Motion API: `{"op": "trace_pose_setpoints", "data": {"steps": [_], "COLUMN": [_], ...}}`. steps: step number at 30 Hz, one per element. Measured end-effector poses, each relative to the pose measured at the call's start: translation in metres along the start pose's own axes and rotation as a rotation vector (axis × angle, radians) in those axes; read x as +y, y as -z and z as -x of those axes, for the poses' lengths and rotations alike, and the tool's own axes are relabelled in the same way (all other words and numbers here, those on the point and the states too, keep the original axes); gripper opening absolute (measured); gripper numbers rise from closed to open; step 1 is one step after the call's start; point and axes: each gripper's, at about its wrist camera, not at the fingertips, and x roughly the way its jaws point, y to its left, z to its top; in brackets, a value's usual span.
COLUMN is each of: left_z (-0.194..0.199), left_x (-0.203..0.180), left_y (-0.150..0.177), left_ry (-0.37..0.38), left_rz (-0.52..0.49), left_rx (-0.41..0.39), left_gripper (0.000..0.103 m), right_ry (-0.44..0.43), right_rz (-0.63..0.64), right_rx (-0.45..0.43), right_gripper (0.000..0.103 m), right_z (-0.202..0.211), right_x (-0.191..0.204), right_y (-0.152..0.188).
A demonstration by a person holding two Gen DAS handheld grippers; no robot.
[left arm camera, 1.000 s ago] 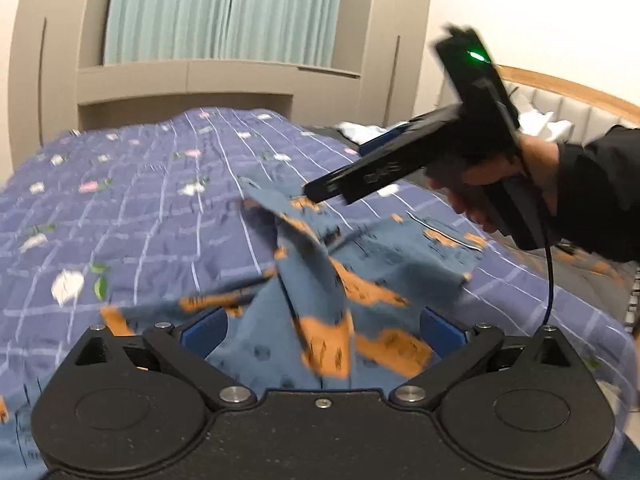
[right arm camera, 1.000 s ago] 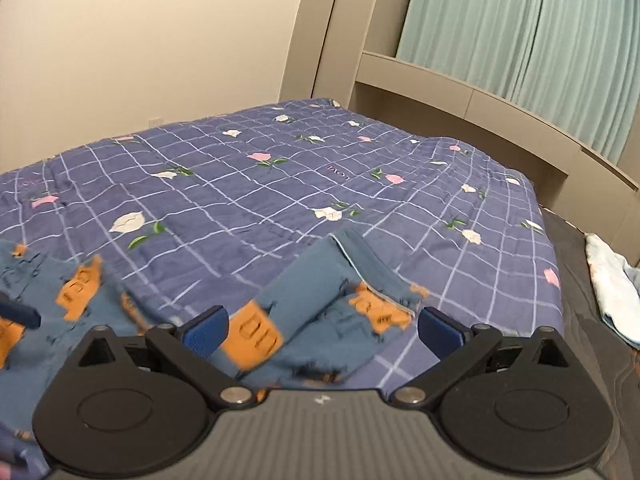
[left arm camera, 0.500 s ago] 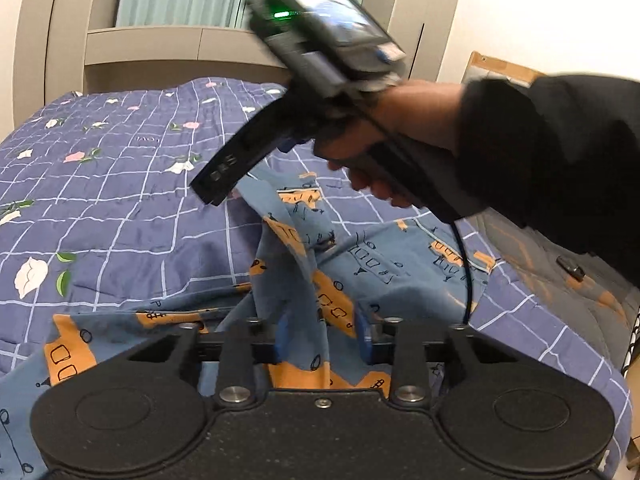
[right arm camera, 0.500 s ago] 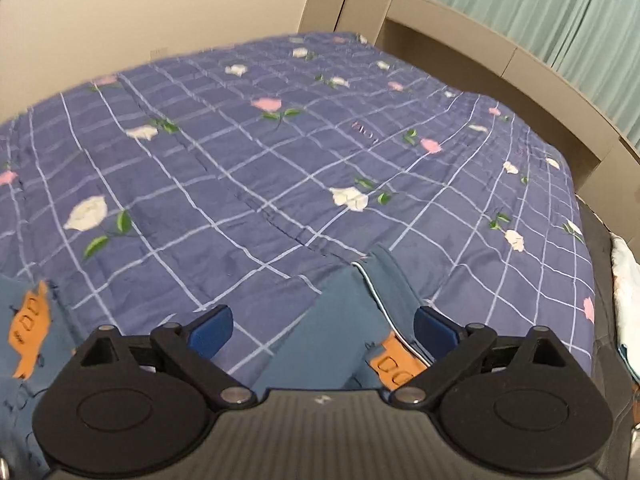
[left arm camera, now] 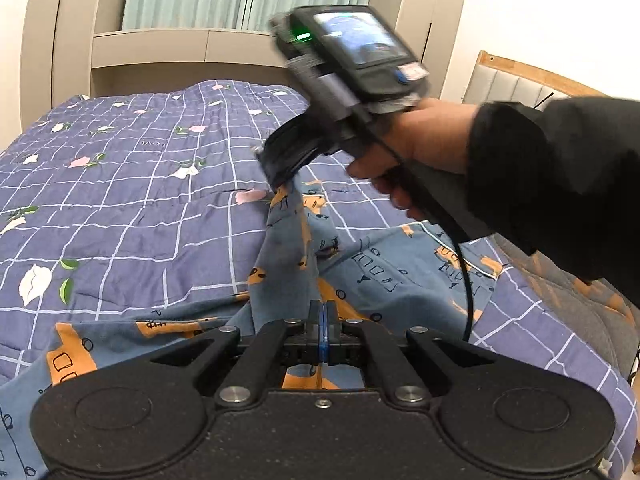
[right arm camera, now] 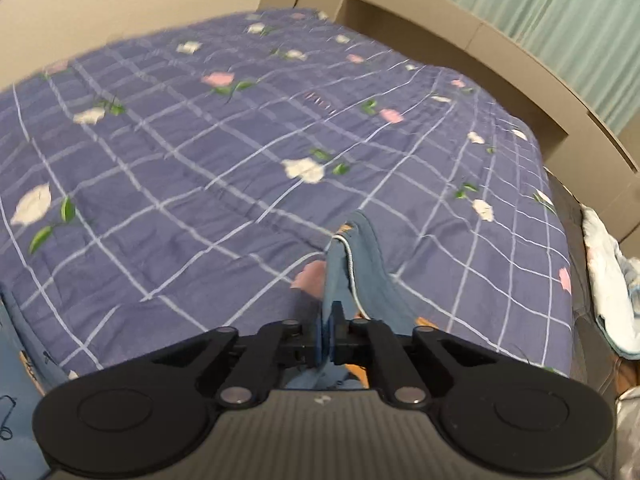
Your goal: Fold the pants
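Two grips set: left gripper (left arm camera: 322, 322) and right gripper (right arm camera: 331, 330) both clenched on the pants (left arm camera: 376, 268), which lie crumpled on the bed quilt (left arm camera: 120, 200). Step: pickup. Next, judged: lift, pull apart, spread flat before folding.

Open quilt (right arm camera: 200, 184) stretches toward twelve o'clock; pants (left arm camera: 400, 276) bunch at six, a headboard ledge (right arm camera: 460, 40) walls two o'clock, cloth (right arm camera: 608, 280) at three.

Both claws (left arm camera: 323, 322) (right arm camera: 328, 332) clamped tight
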Motion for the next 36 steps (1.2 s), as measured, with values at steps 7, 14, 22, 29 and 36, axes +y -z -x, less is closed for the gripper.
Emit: {"op": "trace_pose_setpoints", "data": {"steps": [7, 14, 22, 29, 36], "left_z": [0.019, 0.026, 0.011, 0.004, -0.004], "left_x": [-0.019, -0.056, -0.076, -0.066, -0.035], "left_y": [-0.005, 0.001, 0.032, 0.035, -0.014], "left_ry": [0.059, 0.161, 0.189, 0.241, 0.23], "left_rz": [-0.077, -0.23, -0.357, -0.34, -0.207], "left_rx": [-0.054, -0.013, 0.131, 0.193, 0.109], "left_gripper": [0.0, 0.0, 0.0, 0.003, 0.07], "right_ry": [0.002, 0.057, -0.002, -0.104, -0.049], "right_rz": [-0.163, -0.328, -0.488, -0.615, -0.642], "right_rx": [-0.176, -0.227, -0.132, -0.136, -0.185], "right_gripper": [0.002, 0.002, 0.002, 0.049, 0.083], "right_z": [0.074, 0.135, 0.131, 0.133, 0.151], "right_x": [-0.047, -0.082, -0.089, -0.103, -0.127], "right_y": [0.04, 0.128, 0.218, 0.259, 0.278]}}
